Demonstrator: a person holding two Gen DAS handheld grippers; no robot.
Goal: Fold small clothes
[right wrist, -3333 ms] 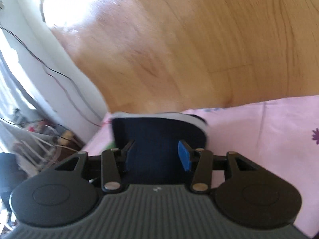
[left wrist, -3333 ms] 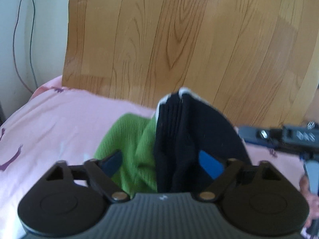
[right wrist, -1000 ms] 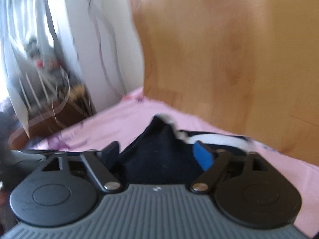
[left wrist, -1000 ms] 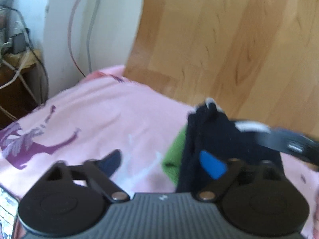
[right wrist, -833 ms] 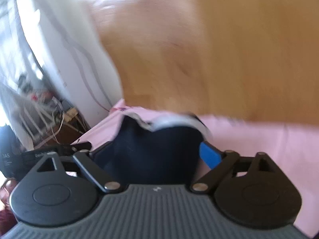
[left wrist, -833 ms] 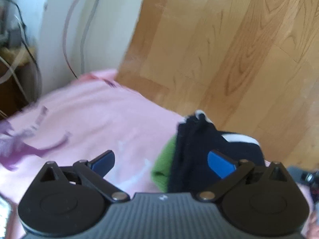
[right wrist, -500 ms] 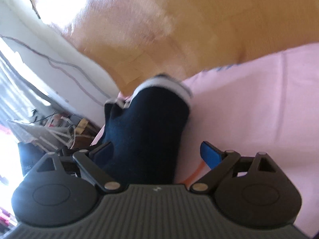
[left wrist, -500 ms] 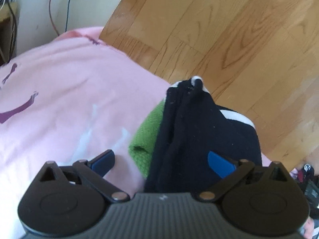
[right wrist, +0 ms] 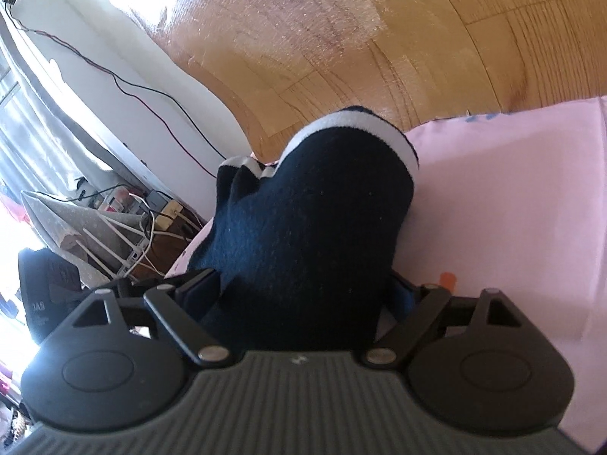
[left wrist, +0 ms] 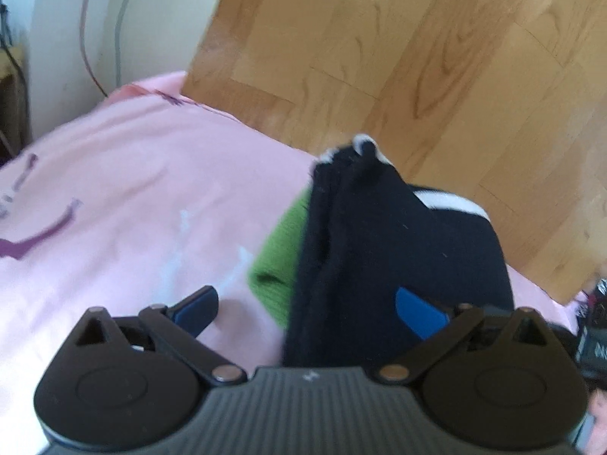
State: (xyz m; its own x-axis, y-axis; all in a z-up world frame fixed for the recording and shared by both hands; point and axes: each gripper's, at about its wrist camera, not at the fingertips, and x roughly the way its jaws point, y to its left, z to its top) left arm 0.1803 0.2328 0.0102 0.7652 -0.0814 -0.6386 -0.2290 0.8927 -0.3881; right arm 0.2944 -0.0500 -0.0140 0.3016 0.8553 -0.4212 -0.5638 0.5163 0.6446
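Plainly, the left claw (left wrist: 307,303) hangs released, tilted down over the pink bed sheet (left wrist: 125,197); the folded navy garment (left wrist: 398,250) lies right of frame centre atop a green garment (left wrist: 280,258), seemingly stacked. The right claw (right wrist: 303,288), angled down, is closing around that navy garment (right wrist: 303,227) without visibly pinching it.

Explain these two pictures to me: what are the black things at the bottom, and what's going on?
There is no robot here. A person holds a two-finger tool in each hand, and each tool has a camera looking along its fingers. One picture comes from the left gripper, the other from the right gripper. Over a pink sheet you see a dark garment with white trim, and a green garment beside it. The left gripper is open. The right gripper's wide jaws are closing, with the dark garment between them.
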